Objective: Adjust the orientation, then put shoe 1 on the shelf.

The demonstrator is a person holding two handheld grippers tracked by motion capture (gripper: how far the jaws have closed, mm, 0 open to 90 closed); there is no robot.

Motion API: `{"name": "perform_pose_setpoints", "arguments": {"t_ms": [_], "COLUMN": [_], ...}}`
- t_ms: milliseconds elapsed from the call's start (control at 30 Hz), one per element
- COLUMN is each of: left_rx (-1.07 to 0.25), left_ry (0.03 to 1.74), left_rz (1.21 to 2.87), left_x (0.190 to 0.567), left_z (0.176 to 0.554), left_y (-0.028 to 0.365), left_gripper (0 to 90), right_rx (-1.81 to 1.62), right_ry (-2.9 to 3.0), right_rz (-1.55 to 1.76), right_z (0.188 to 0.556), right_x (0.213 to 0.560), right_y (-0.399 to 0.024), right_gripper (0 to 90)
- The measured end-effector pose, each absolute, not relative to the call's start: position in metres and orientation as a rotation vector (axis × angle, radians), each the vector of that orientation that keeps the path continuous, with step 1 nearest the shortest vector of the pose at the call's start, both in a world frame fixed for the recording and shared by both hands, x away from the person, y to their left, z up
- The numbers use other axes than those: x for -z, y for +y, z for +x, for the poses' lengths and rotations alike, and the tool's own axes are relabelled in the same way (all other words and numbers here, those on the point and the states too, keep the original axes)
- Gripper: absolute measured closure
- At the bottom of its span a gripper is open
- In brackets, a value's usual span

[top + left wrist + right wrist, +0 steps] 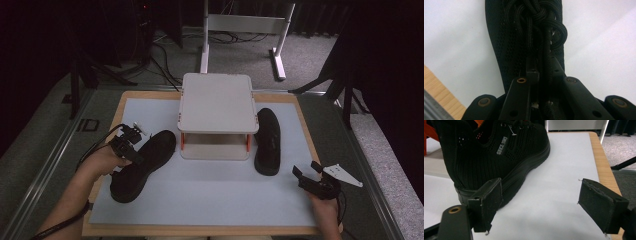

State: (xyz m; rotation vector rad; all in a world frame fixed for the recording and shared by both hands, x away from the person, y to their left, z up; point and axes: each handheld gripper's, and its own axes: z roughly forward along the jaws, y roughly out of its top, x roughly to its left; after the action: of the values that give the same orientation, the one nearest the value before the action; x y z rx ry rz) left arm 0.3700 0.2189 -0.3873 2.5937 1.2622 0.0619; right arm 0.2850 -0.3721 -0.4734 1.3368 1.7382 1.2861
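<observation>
**Left tool clamped on a shoe's laces, right tool spread wide beside the other shoe**

Two black knit shoes lie on the tabletop (pixel 200 197), either side of a small white shelf stand (pixel 216 102). Both look light and soft, the uppers yielding, the soles firmer; heel or collar seem the surest holds. The left tool (pixel 543 72) is clenched on the left shoe (pixel 142 165) at its laces (pixel 534 25). The right tool (pixel 541 202) gapes empty, near the right shoe (pixel 499 152)'s heel.

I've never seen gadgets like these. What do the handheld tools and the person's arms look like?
Both tools are black, with two flat rectangular jaws. The right tool carries a grey three-cornered plate; the left tool trails a black cable. The left wrist wears a dark band; forearms show no sleeves.
</observation>
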Motion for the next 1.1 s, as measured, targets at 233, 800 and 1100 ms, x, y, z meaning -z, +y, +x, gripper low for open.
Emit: {"name": "perform_pose_setpoints", "arguments": {"t_ms": [233,800,1100], "left_rx": [-0.036,-0.104,-0.112], "left_ry": [1.269,1.269,1.256], "left_rz": [2.593,2.392,2.276], "left_x": [0.385,0.374,0.381], "left_z": [0.372,0.334,0.306], "left_y": [0.219,0.255,0.272], "left_gripper": [79.2,41.7,41.6], "right_rx": [-1.286,-1.289,-1.291], "right_ry": [1.743,1.745,1.745], "right_rz": [1.335,1.338,1.337], "right_z": [0.285,0.285,0.285], "right_x": [0.473,0.473,0.474], "right_y": [-0.372,-0.372,-0.372], "right_gripper": [18.4,18.4,18.4]}}
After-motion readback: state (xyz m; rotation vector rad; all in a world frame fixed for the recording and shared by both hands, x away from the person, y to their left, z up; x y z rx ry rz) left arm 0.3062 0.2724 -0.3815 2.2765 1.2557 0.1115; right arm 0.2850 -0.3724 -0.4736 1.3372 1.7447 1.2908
